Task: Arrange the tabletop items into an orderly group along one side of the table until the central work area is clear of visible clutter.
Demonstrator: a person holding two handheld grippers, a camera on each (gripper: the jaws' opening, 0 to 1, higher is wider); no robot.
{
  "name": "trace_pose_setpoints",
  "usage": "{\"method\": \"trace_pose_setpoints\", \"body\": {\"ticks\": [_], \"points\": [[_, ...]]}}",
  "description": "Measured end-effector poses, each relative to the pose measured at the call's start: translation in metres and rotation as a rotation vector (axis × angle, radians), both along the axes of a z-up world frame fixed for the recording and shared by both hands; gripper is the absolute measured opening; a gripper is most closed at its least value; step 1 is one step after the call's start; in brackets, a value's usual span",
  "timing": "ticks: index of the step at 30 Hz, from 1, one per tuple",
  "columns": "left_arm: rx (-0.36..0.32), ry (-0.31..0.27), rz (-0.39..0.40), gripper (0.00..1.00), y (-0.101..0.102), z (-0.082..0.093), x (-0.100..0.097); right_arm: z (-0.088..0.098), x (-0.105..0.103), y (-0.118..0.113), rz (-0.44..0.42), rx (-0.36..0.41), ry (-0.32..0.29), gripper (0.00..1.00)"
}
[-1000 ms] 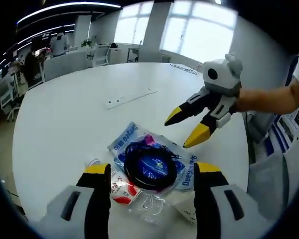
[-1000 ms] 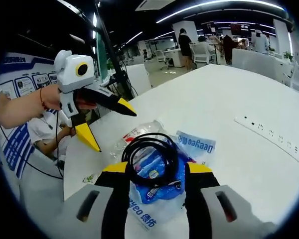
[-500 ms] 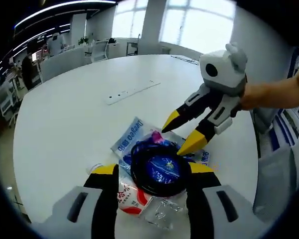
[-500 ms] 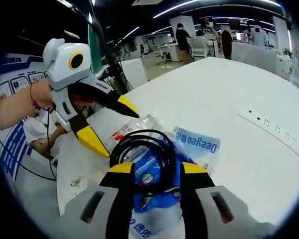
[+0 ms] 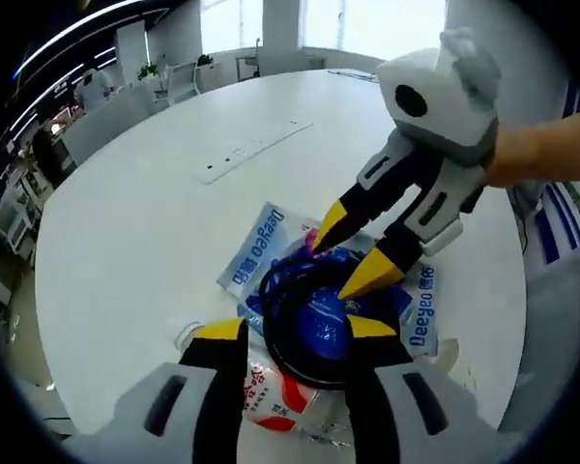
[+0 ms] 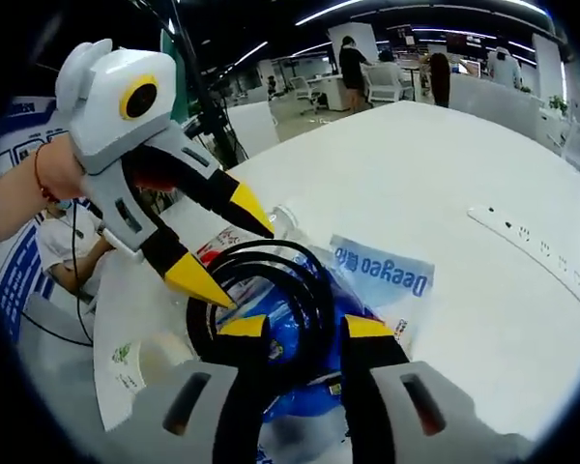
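Note:
A black coiled cable (image 5: 309, 324) lies on a blue Deeyeo packet (image 5: 256, 249) near the table's edge. My left gripper (image 5: 295, 333) is open, its yellow tips on either side of the coil's near rim. From the right, my right gripper (image 5: 346, 256) reaches in, open, with its tips at the coil's far rim. In the right gripper view the coil (image 6: 271, 275) sits just ahead of my right gripper (image 6: 306, 329) on the packet (image 6: 387, 275). There the left gripper (image 6: 227, 246) comes in from the left, its lower tip at the coil's edge.
A red-and-white packet (image 5: 271, 391) and clear wrapping lie under the coil's near side. A white power strip (image 5: 251, 162) (image 6: 536, 256) rests farther out on the round white table (image 5: 126, 222). A paper sheet (image 6: 126, 358) lies at the table's edge; people stand beyond.
Both grippers have closed in on the coil from opposite sides. Each one's jaws have narrowed a little. The coil and the packets have stayed in place.

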State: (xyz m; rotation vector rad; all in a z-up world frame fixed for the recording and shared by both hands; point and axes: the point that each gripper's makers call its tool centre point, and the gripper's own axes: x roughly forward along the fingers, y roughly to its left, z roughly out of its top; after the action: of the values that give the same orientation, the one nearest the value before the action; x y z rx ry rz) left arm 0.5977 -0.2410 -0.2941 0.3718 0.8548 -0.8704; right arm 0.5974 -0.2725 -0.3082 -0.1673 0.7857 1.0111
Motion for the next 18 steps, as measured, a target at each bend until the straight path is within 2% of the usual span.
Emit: {"method": "trace_pose_setpoints", "body": {"ticks": [1,4,11,16,18], "points": [[0.002,0.003,0.002,0.36,-0.001,-0.001,0.000,-0.002,0.000,0.000,-0.001,-0.008,-0.003,0.24],[0.066,-0.019,-0.029,0.28,0.003,-0.007,0.004,-0.005,0.001,-0.001,-0.004,-0.024,-0.006,0.21],[0.091,-0.015,-0.022,0.23,0.001,-0.013,0.005,-0.013,0.003,-0.005,-0.050,-0.038,0.016,0.13],[0.138,-0.034,-0.013,0.13,0.007,-0.014,0.010,-0.014,0.006,-0.006,-0.084,-0.038,0.016,0.09],[0.141,-0.034,0.002,0.11,0.007,-0.014,0.012,-0.013,0.008,-0.007,-0.124,-0.022,0.043,0.07]]}}
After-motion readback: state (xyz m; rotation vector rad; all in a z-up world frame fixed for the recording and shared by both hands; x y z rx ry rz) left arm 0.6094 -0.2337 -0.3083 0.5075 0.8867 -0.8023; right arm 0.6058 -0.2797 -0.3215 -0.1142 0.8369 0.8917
